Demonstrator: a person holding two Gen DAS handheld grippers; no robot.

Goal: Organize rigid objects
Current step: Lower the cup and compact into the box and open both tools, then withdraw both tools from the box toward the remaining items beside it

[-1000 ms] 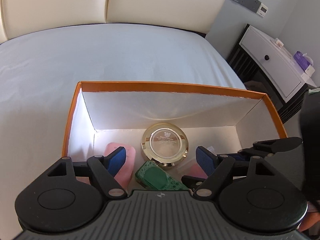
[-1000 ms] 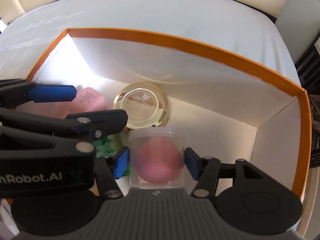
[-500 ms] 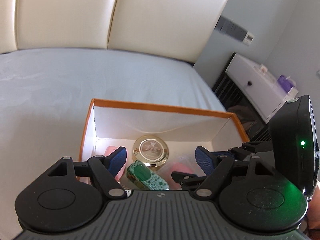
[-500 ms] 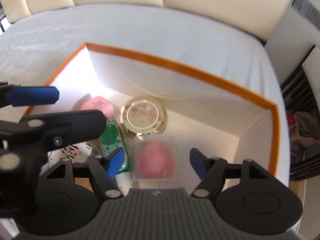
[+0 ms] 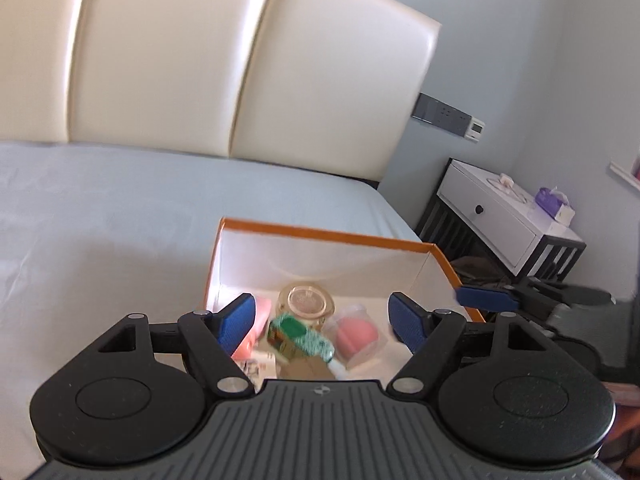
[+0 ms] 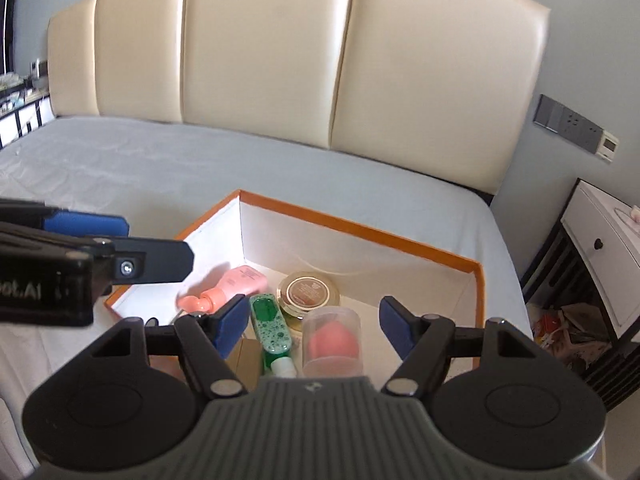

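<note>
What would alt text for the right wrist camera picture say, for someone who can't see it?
An open, empty right gripper hangs above an orange-rimmed box on a bed, holding a pink bottle, a green bottle, a gold round tin and a clear case with a pink sponge. The left gripper juts in from the left, before a cream headboard.

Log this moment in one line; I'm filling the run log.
left gripper: open, empty | right gripper: open, empty | sponge case: standing in orange box | both above box
</note>
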